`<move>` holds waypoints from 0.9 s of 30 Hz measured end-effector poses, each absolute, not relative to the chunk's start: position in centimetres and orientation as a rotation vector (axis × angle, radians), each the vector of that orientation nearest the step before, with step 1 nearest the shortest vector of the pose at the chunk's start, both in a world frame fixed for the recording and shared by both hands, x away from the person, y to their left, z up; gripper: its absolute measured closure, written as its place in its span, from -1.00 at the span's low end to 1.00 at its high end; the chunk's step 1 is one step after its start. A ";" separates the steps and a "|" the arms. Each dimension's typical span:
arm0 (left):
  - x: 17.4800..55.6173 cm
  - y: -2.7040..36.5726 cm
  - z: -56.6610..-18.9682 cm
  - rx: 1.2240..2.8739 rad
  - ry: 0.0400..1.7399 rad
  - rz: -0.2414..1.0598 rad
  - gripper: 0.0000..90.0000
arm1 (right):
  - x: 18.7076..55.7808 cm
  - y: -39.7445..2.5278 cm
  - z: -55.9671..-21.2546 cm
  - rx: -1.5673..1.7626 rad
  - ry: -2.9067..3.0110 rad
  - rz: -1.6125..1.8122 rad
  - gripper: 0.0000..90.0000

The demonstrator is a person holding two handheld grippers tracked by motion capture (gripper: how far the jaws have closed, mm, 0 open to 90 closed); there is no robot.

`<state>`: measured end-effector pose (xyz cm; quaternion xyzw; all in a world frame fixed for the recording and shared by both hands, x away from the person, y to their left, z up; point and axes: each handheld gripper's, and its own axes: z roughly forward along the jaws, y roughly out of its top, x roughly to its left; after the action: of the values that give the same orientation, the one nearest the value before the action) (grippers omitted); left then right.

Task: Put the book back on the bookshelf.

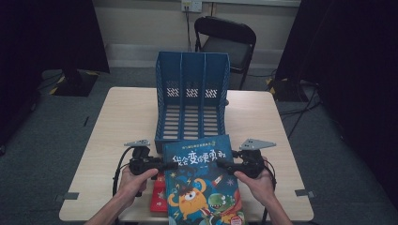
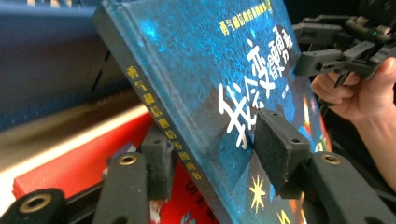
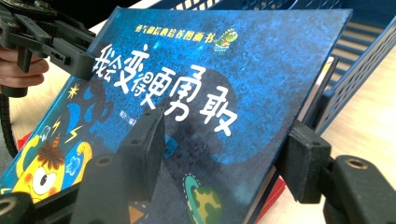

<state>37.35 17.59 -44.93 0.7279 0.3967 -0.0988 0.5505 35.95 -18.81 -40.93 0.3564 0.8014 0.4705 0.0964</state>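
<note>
Together both tongs [image 1: 172,165] [image 1: 221,164] clamp the blue book [image 1: 202,183], which largely hides the red book [image 1: 158,196].

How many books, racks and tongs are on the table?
Books: 2, the blue book and the red book under it
Blue file rack: 1
Tongs: 2, left tongs and right tongs
Total: 5

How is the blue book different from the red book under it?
The blue book is bigger and lies on top; the red book is smaller and peeks out beneath. The left gripper and right gripper clamp the blue book; the red book lies ungripped. Both are at the table's near edge.
</note>
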 end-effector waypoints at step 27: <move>38.6 16.5 -39.6 1.539 0.831 -0.244 0.48 | 36.4 -18.5 -36.1 1.070 2.213 1.468 -0.11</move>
<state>38.65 16.46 -39.59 0.6733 0.3634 -0.1066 0.6350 36.40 -18.53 -36.08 0.3700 0.7655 0.5078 0.1387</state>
